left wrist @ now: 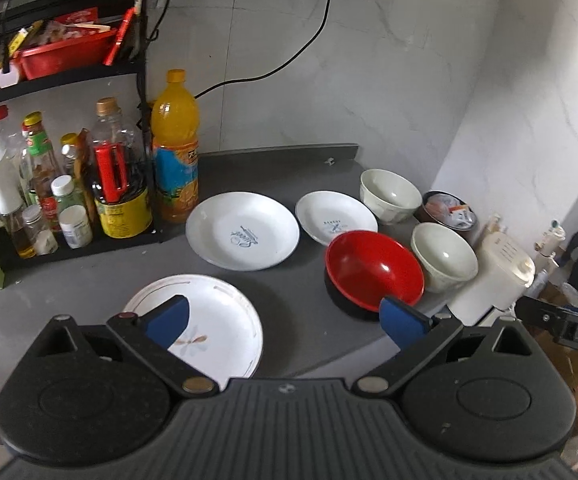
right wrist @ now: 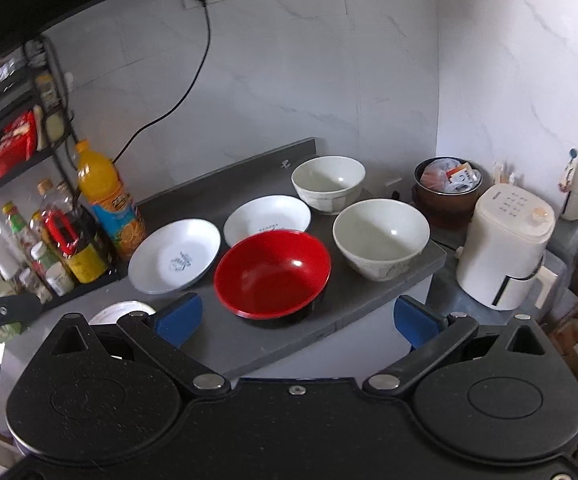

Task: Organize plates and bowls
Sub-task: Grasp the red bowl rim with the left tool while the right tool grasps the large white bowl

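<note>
left gripper point(left wrist: 285, 320) and right gripper point(right wrist: 297, 322) jaws wide, empty, above grey surface point(right wrist: 353, 296); red bowl point(right wrist: 273, 270) between plates and bowls.

Grey bench point(right wrist: 273, 344) against a marbled wall, raised lip along the back. On it: red bowl point(right wrist: 273, 272) near the front edge, two off-white bowls, one point(right wrist: 381, 240) at the right edge, one point(right wrist: 329, 184) behind it. Three white plates: floral one point(left wrist: 205, 328) front left, large one with a blue logo point(left wrist: 243, 232) mid, smaller logo plate point(left wrist: 335, 216) touching the red bowl's far rim. Orange juice bottle point(left wrist: 175, 148) back left, beside a black rack point(left wrist: 81, 248) of condiment bottles.
</note>
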### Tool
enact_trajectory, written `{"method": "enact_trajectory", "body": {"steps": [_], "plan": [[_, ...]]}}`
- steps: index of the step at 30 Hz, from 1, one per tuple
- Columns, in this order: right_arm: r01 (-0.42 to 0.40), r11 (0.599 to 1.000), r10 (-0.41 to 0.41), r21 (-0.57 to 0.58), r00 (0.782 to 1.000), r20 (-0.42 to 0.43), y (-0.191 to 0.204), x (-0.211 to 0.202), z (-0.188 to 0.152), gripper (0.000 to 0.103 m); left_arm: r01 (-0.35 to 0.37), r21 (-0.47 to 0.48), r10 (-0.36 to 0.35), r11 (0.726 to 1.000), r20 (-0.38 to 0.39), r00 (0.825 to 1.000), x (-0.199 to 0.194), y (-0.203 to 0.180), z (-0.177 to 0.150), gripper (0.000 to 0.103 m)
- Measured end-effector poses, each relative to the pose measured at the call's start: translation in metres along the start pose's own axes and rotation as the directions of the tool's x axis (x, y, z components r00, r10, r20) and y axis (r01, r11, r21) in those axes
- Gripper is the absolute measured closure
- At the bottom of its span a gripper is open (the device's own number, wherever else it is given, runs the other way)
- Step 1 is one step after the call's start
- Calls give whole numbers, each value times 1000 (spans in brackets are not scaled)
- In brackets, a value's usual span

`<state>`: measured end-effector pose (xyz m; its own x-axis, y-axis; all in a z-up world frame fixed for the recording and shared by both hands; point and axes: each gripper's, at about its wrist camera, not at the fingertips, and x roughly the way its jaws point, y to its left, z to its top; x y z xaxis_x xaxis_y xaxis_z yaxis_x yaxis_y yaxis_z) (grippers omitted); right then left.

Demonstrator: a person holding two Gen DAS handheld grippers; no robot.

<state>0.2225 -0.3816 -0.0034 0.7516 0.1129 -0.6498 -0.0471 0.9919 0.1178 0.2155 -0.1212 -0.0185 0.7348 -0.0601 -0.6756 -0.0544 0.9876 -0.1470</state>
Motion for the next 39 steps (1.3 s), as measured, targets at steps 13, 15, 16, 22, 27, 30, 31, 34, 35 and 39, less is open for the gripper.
{"method": "enact_trajectory", "body": {"steps": [13, 15, 16, 22, 27, 30, 31, 34, 35, 39], "plan": [[-20, 999, 18, -39, 999, -51, -77, 80, 56, 1, -22, -28, 21, 999, -27, 999, 91, -84, 38, 3], [-32, 999, 30, -36, 998, -47, -88, 91, 62, 1, -17, -22, 16, 1000, -28, 999, 104, -96, 43, 4], [-40, 999, 39, -34, 998, -43, -94, 97, 64, 1, -23, -26, 22, 999, -36, 999, 113, -101, 46, 7], [-44, 998, 40, -54, 996, -76, -123, 136, 73, 13, -18, -37, 16, 999, -51, 999, 152, -132, 54, 17], [-53, 998, 48, -40, 991, -126, -143, 164, 74, 19, -3, -81, -4, 997, -89, 996, 179, -152, 58, 30], [-67, 997, 60, -46, 987, -147, -153, 178, 74, 24, 3, -72, -10, 997, -97, 995, 194, -164, 60, 36], [-70, 997, 62, -44, 986, -154, -156, 182, 74, 27, 3, -72, -10, 997, -100, 995, 199, -168, 60, 39], [-78, 996, 71, -34, 983, -170, -164, 194, 74, 31, 11, -75, -20, 997, -119, 993, 214, -179, 61, 49], [-79, 996, 73, -28, 982, -173, -167, 197, 74, 32, 19, -75, -27, 997, -120, 992, 216, -181, 60, 50], [-82, 997, 80, -5, 978, -195, -176, 211, 74, 39, 40, -62, -49, 997, -135, 990, 231, -194, 59, 58]]}}
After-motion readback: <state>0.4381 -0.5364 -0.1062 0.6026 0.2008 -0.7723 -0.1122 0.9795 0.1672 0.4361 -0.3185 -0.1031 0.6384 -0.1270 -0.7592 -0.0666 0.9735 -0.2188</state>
